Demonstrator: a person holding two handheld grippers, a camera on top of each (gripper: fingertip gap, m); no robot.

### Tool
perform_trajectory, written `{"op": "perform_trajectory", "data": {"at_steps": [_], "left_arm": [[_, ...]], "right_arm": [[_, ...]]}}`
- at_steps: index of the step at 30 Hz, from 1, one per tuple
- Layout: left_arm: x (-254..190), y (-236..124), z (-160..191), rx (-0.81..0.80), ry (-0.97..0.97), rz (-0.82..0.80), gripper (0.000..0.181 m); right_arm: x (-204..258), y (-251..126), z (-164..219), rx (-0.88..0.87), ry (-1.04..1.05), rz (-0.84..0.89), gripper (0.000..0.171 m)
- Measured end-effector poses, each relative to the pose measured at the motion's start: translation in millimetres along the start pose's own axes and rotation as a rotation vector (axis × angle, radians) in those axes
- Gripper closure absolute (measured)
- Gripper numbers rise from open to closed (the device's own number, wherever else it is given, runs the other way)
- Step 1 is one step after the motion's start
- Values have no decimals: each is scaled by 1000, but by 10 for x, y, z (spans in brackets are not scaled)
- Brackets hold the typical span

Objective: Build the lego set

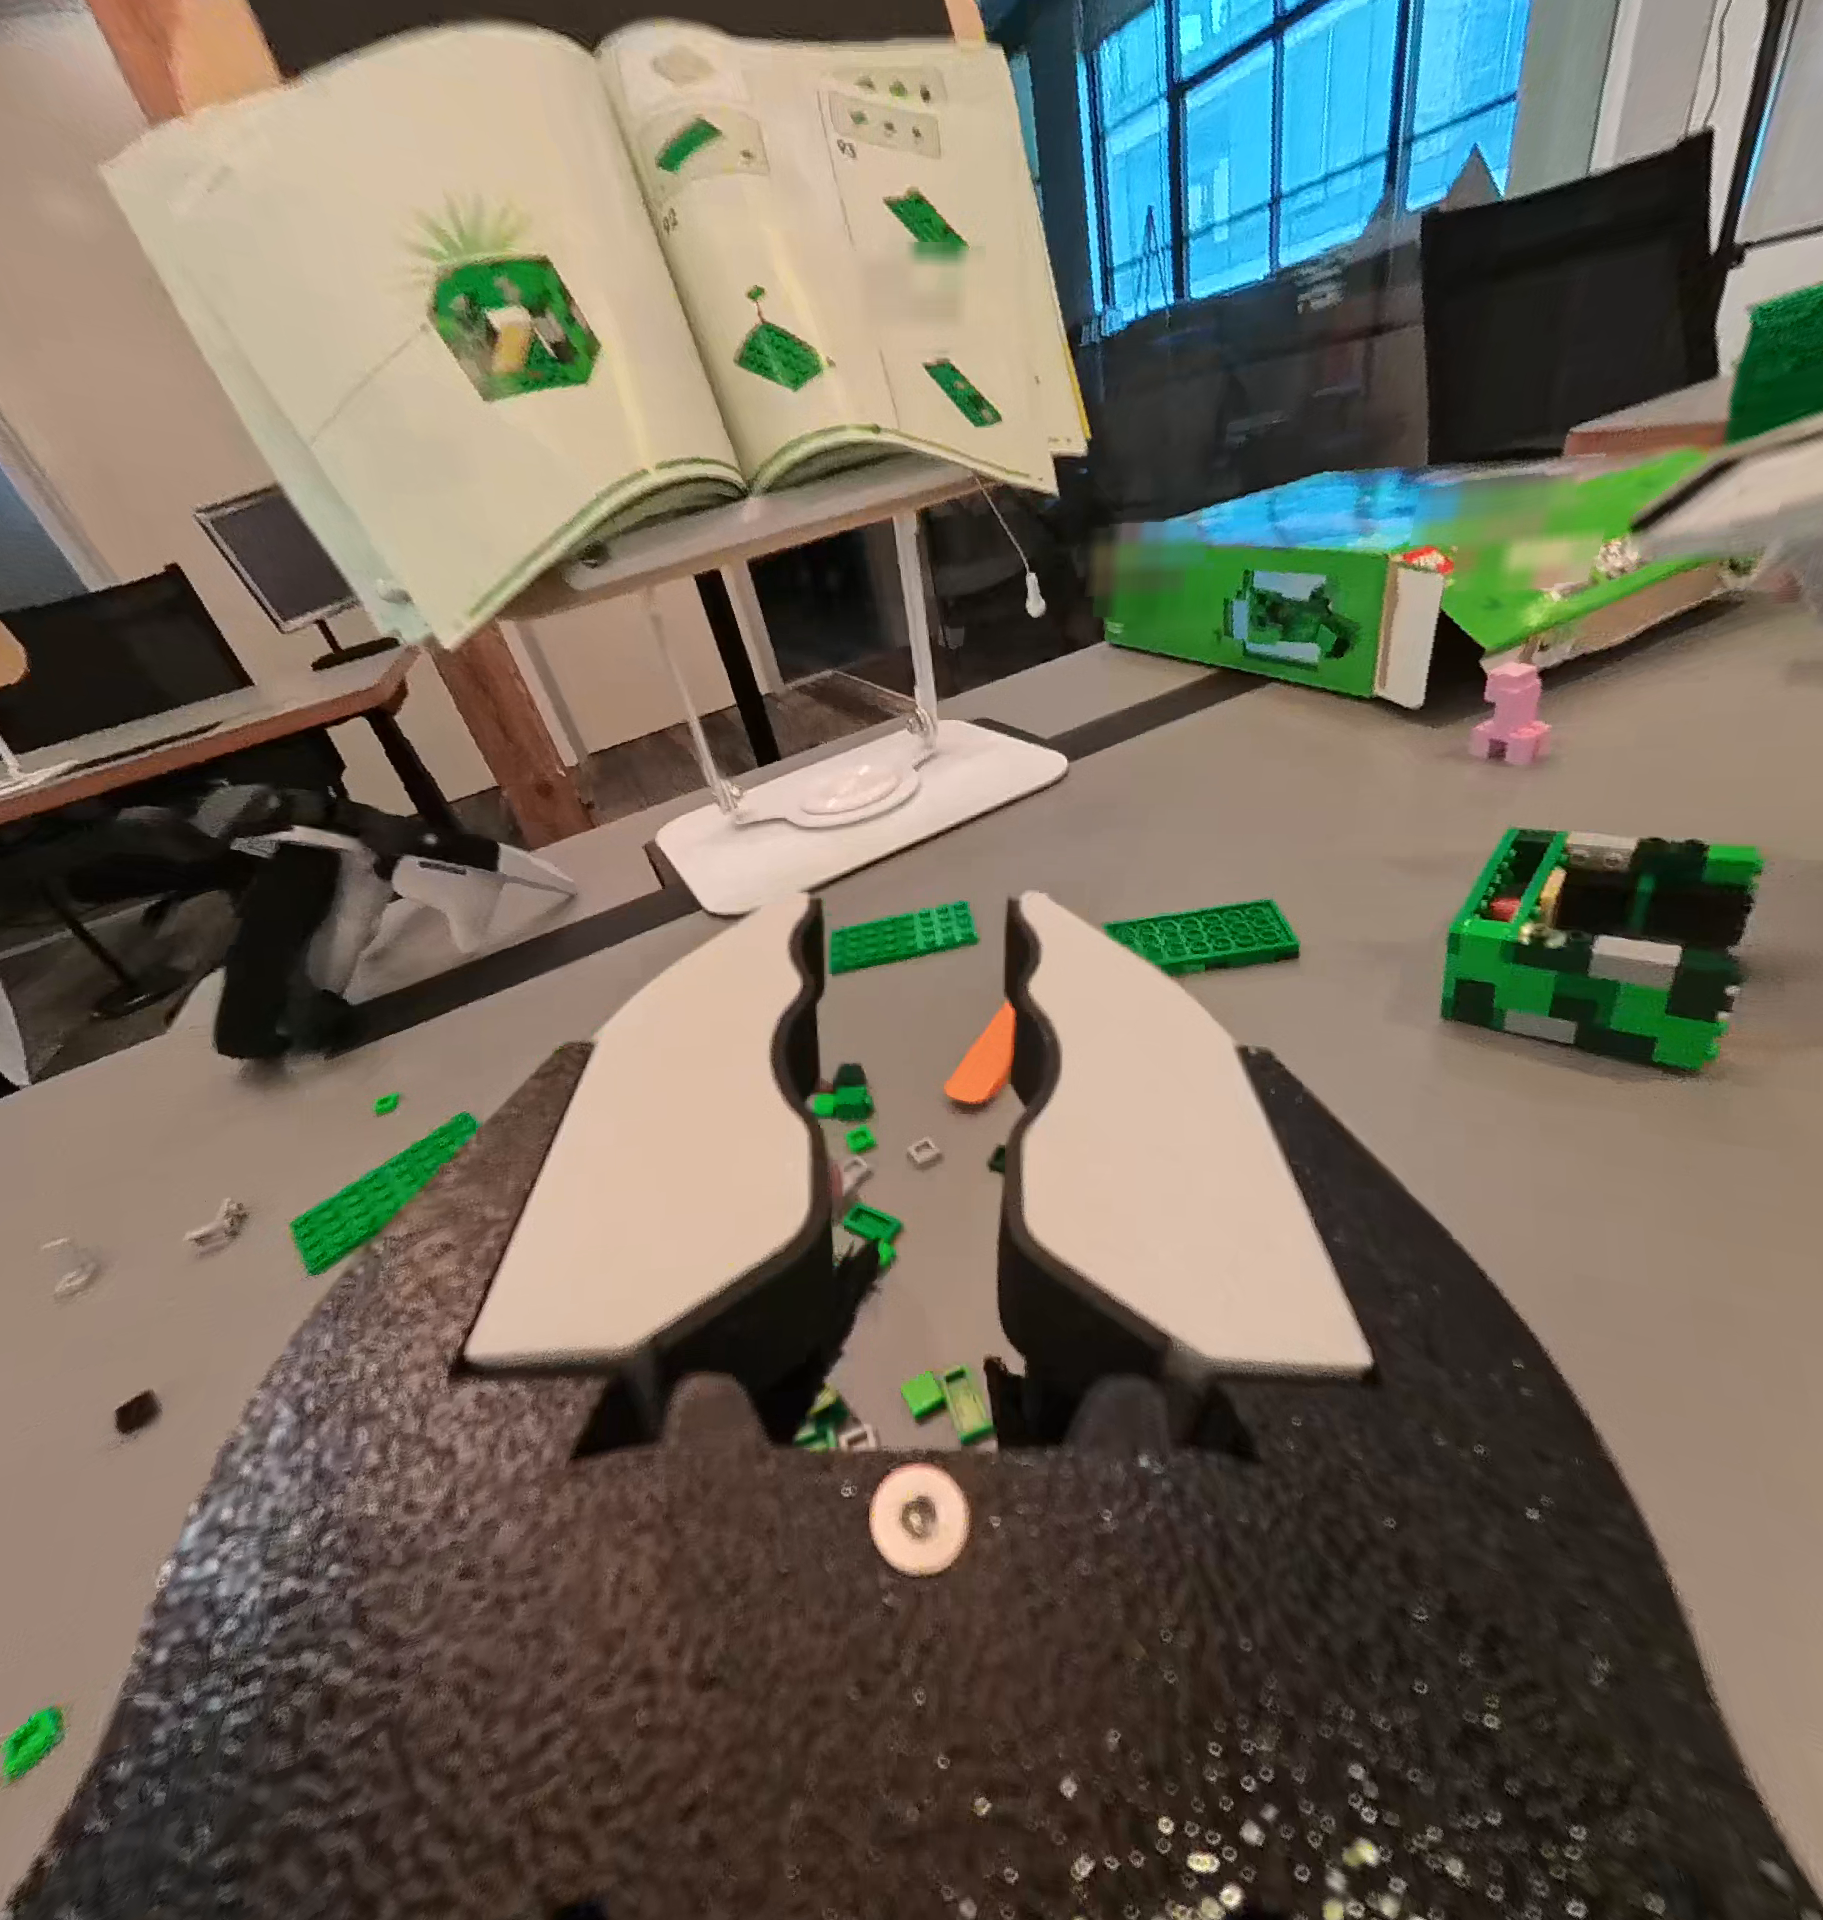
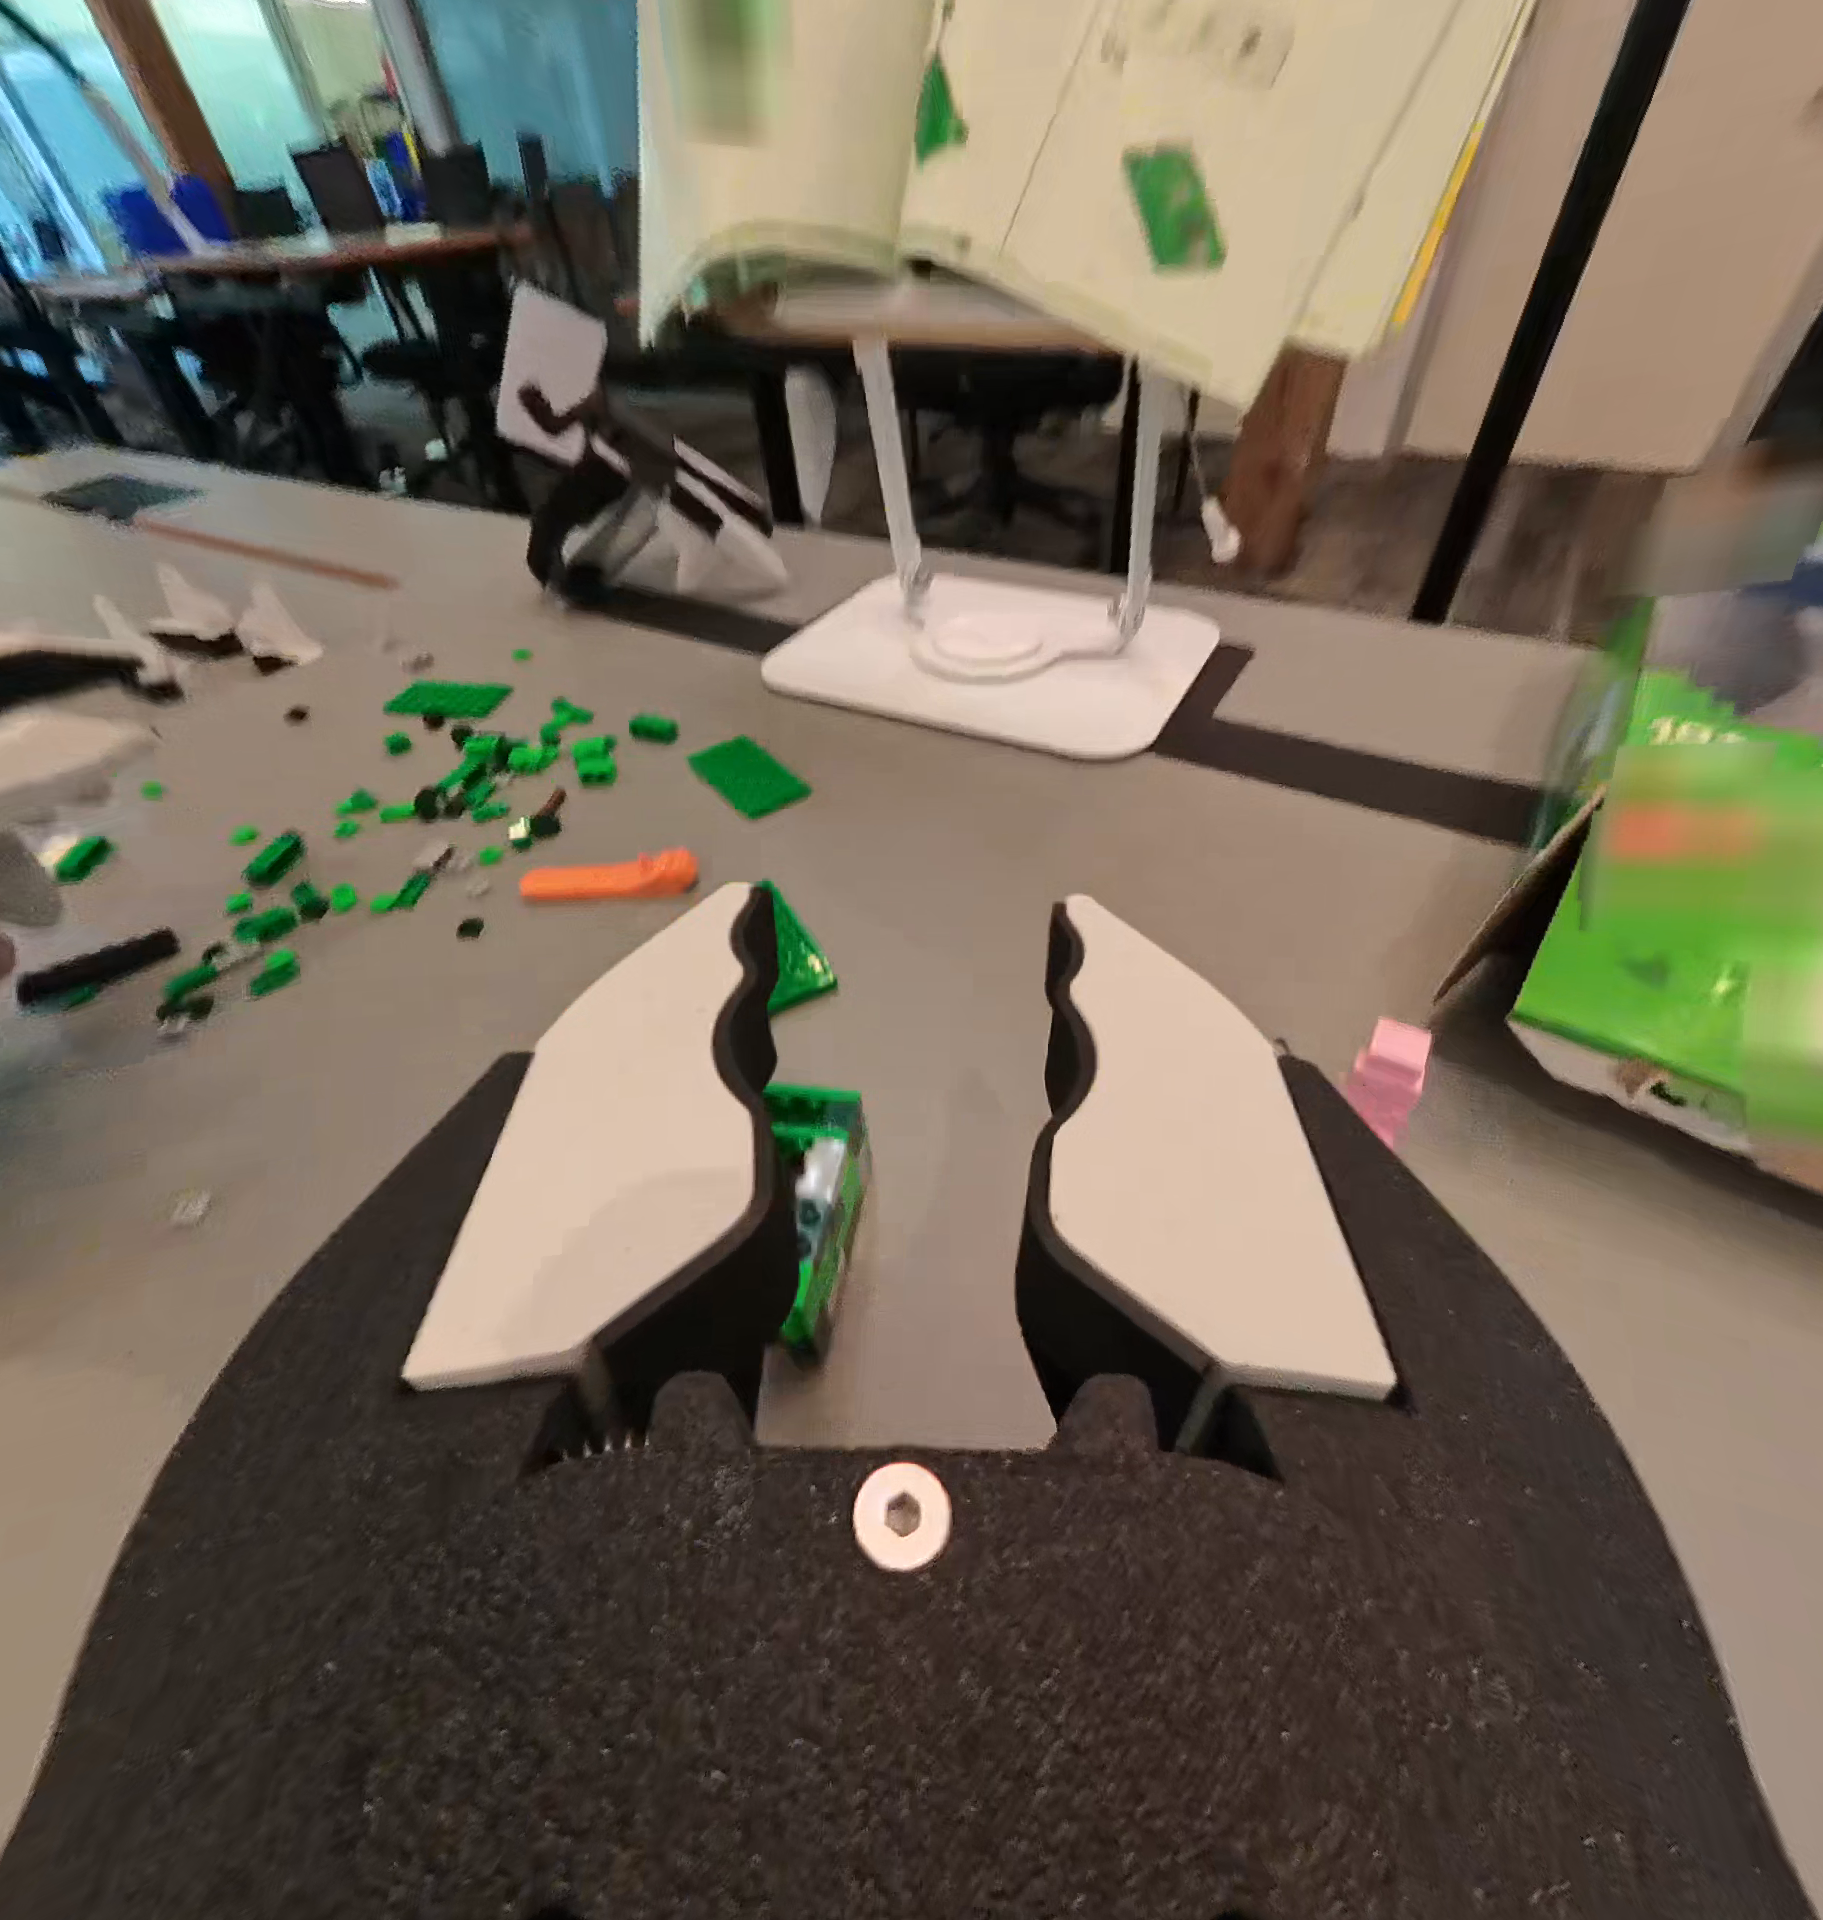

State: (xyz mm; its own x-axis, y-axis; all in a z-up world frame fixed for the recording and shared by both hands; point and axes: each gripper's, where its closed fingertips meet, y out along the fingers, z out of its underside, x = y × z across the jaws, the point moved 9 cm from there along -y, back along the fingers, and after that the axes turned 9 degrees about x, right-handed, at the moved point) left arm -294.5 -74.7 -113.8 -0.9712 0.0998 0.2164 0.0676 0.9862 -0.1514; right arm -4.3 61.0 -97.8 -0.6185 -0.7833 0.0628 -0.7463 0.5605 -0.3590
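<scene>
Both my grippers hang above the grey table (image 1: 1302, 1299) with nothing in them; my left gripper (image 1: 912, 925) has its jaws parted and empty over a scatter of small green pieces (image 1: 853, 1091), and my right gripper (image 2: 902, 914) is spread wider, also holding nothing. I take the cube (image 1: 1593, 961), the half-built green and black block, as my landmark: in the left view it sits to the right of my left gripper, well apart from it; in the right view it lies low between my right jaws, close against the left one, but I cannot tell that it touches. Two green plates (image 1: 903, 935) lie left of the cube, just past my left fingertips, with the orange separator (image 1: 985, 1060) nearer me; the manual (image 1: 574, 281) stands open on its stand behind them, and the box (image 1: 1291, 613) and a pink figure (image 1: 1509, 717) lie beyond the cube. I judge I am between steps, picking the next part; the next move calls for closing on one plate squarely and bringing it to the cube, studs aligned, while my right gripper steadies the cube.
</scene>
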Motion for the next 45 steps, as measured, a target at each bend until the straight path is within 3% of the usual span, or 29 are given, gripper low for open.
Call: {"op": "perform_trajectory", "data": {"at_steps": [2,6,8,15,29,36,41,45], "left_arm": [[18,-33,-20,-40,-15,-20,151],[48,-49,-11,-70,-43,-60,155],[61,-43,17,-71,-48,-73,157],[66,-9,52,-54,-154,-19,159],[-80,-38,-30,-81,-124,44,160],[47,-77,-54,-100,-125,-24,162],[234,-117,-61,-117,-198,-70,162],[324,-147,-65,-130,-238,-86,162]], "right_arm": [[-17,-8,41,94,-18,-11,122],[47,7,132,293,-53,-23,137],[109,-22,187,286,-64,15,143],[326,0,632,392,-89,53,130],[429,159,654,457,-233,149,151],[457,100,402,544,-342,106,153],[477,155,49,782,-482,-49,154],[565,352,-174,1071,-615,-166,154]]}}
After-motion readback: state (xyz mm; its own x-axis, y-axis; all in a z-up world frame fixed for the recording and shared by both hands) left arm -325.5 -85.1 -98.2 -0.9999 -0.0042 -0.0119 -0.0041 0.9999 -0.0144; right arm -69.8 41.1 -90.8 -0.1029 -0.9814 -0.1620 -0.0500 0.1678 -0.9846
